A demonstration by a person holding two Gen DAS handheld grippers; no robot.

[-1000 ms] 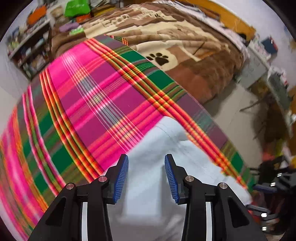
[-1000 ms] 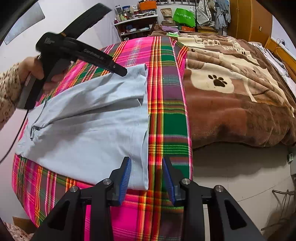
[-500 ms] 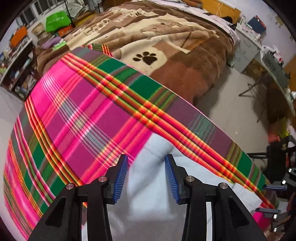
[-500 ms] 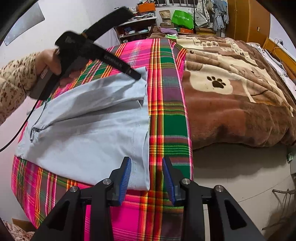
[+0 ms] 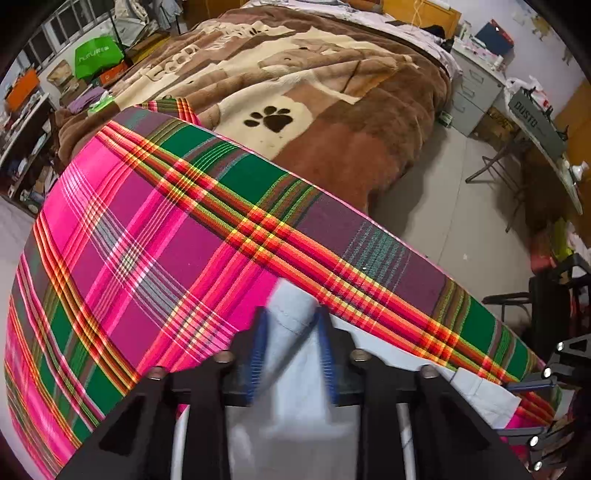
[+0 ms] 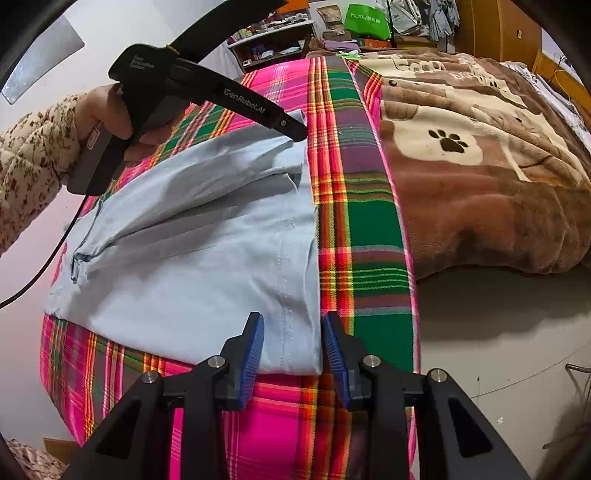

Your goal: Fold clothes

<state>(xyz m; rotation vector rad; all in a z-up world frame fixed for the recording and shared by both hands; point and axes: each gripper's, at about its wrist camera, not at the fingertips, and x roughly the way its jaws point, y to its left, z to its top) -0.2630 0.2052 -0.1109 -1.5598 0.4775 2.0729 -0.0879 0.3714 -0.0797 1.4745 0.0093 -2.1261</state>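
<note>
Across the near end of the bed we see a bright pink, green and orange plaid woven cloth (image 6: 351, 236) spread flat, and beyond it a thick brown and cream fleece blanket with a black paw print (image 6: 480, 173). On the far side of the room stand cluttered shelves (image 6: 273, 40) with a green shopping bag (image 6: 367, 20) near them. From the left wrist view we also make out a pale tiled floor (image 5: 454, 206) beside the bed, a grey drawer cabinet (image 5: 476, 92) and a folding table (image 5: 543, 147) along the wall.

On the plaid cloth lies our pale blue cotton garment (image 6: 192, 258), partly folded, with a stitched hem running toward us.

Our left gripper (image 5: 291, 350) is closing its blue ribbed fingers (image 5: 257, 354) on the far corner of the garment; the fabric stands up between them and the pads look to be pressing on it, though that frame is blurred. From the right wrist view we see the same tool held by a hand (image 6: 110, 118) in a floral knit sleeve (image 6: 33, 155), its tip down on that corner.

Our right gripper (image 6: 293, 347) hovers over the near corner of the garment with its fingers (image 6: 253, 354) apart; the hem edge sits under the gap, and we cannot tell whether the pads touch it.
</note>
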